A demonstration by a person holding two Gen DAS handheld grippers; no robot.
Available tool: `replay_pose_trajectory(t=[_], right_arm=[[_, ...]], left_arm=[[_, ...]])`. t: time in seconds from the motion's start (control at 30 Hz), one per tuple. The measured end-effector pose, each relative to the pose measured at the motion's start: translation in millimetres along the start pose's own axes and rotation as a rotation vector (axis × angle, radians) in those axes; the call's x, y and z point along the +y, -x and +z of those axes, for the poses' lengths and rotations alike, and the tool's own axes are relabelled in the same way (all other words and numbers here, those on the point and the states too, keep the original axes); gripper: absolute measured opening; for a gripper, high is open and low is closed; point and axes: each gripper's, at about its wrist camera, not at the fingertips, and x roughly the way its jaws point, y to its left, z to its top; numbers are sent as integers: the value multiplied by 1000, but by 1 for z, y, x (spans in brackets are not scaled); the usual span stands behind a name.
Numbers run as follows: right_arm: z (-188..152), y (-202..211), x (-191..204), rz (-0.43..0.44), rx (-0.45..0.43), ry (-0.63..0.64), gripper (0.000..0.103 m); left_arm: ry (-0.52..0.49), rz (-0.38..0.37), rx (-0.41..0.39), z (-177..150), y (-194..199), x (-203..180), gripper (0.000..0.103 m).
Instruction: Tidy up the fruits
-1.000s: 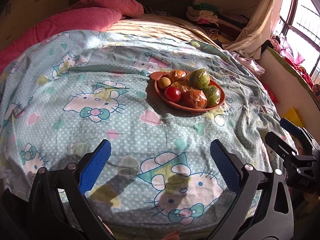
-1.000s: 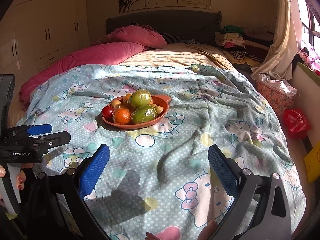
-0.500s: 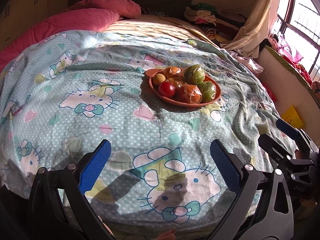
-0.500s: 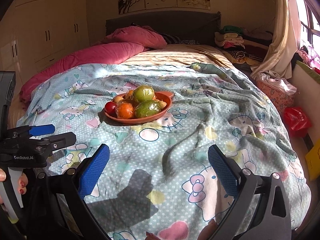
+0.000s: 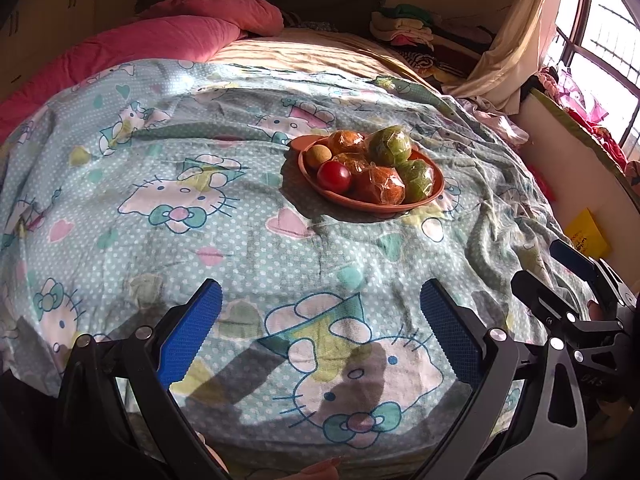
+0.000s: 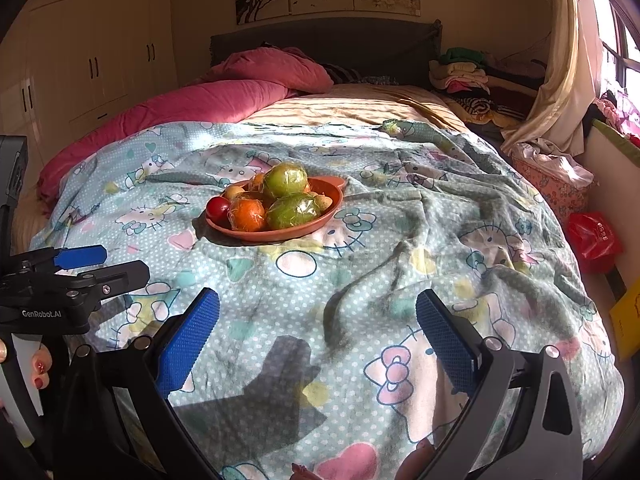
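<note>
An orange-brown plate (image 5: 434, 196) (image 6: 320, 222) sits on the bed's cartoon-print blanket and holds a pile of fruit: a red tomato (image 5: 334, 176) (image 6: 217, 207), wrapped oranges (image 5: 386, 186) (image 6: 247, 214), wrapped green fruits (image 5: 390, 145) (image 6: 286, 179) and a small tan fruit (image 5: 319, 154). My left gripper (image 5: 320, 332) is open and empty, well short of the plate. My right gripper (image 6: 318, 332) is open and empty, also short of it. Each gripper shows at the edge of the other's view.
A blue cartoon-print blanket (image 5: 200, 240) covers the bed. A pink quilt and pillow (image 6: 224, 96) lie at the head. Folded clothes (image 6: 464, 76) are piled at the back right. A red bag (image 6: 594, 236) and a yellow box (image 5: 586, 232) sit by the bed's right side.
Both grippers have moved a little toward the plate; the plate has shifted slightly in both views. Both stay open and empty.
</note>
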Motion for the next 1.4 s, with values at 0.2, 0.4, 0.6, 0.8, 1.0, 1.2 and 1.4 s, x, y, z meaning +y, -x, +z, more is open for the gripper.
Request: replay_pose_trajectory(t=[0.2, 0.4, 0.6, 0.8, 1.0, 1.2, 1.4], right_arm=[[0, 0, 0, -1, 0, 1, 99], [0, 0, 0, -1, -1, 1, 99], [0, 0, 0, 1, 2, 2, 99], [-1, 0, 0, 2, 3, 2, 99], [-1, 0, -1, 0, 2, 0, 99], [-1, -1, -1, -2, 4, 0, 99], [-1, -2, 1, -2, 5, 1, 99]], left_arm=[[-3, 5, 0, 0, 0, -1, 93], [-3, 4, 1, -1, 0, -1, 93], [-4, 6, 1, -1, 0, -1, 93], [-4, 9, 1, -1, 0, -1, 93], [-7, 10, 6, -2, -1, -1, 93], [-8, 14, 8, -1, -1, -1, 93], [-10, 23, 10, -1, -1, -1, 93]])
